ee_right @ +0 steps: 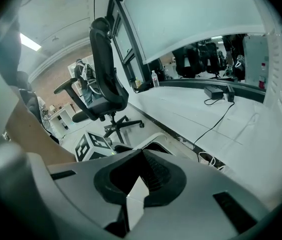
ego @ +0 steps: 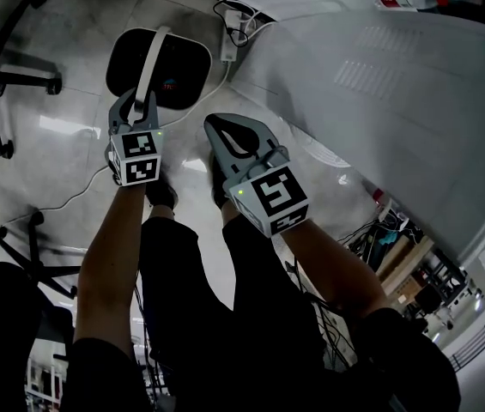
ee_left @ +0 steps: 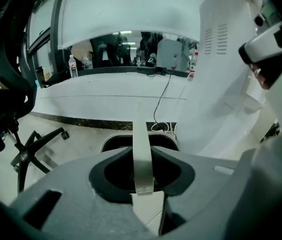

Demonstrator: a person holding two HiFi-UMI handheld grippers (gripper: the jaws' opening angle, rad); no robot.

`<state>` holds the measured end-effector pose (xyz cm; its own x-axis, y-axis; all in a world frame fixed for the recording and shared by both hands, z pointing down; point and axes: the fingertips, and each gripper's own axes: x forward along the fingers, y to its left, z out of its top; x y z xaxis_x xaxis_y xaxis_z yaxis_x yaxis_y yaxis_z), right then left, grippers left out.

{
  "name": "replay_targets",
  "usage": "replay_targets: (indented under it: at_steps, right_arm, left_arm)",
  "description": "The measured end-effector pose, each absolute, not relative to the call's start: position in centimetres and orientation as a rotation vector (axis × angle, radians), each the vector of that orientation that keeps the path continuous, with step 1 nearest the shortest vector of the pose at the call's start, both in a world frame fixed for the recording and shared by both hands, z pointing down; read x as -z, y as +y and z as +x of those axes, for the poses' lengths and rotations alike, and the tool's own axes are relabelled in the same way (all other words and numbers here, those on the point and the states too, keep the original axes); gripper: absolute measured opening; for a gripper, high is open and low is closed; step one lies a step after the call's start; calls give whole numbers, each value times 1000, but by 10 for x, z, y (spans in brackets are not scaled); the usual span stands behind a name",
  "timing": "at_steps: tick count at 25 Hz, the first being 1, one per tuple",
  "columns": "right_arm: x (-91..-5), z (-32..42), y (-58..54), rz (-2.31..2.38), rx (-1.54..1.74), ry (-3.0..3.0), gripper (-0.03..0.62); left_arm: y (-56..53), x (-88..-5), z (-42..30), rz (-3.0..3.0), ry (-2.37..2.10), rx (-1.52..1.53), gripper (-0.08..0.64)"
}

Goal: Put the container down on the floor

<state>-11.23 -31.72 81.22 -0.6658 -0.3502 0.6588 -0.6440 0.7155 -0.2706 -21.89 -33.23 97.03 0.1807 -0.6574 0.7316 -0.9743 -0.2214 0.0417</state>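
Dark container [ego: 186, 67] down on the floor [ego: 62, 153], close to a power strip [ego: 229, 39], white handle [ego: 150, 58] arching upward. Left gripper [ego: 142, 101] astride that handle, jaws apart and, as far as can be made out, not pinching it. Right gripper [ego: 219, 127] just beside the container, clear of it, jaws together on nothing. Office chair [ego: 6, 67] well apart.
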Motion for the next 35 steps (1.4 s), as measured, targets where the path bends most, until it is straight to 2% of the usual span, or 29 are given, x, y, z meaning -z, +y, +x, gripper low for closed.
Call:
replay_targets:
  at_steps: [14, 17, 24, 29, 35]
  right_arm:
    - [-799, -108, -306, 766, -712, -2322, 6]
    - [-794, -108, -305, 767, -720, -2326, 6]
    - [-772, -109, -308, 753, -700, -2345, 6]
    - [-751, -109, -314, 737, -642, -2370, 7]
    - [-707, -110, -315, 753, -608, -2399, 6]
  left_arm:
    - [-322, -961, -221, 1920, -1520, -846, 109]
    - [-317, -958, -220, 1932, -1502, -877, 141]
    - [-303, -944, -213, 1932, -1431, -894, 152]
    - [-304, -916, -227, 1899, -1510, -876, 153]
    - [-299, -824, -238, 1927, -1581, -710, 152]
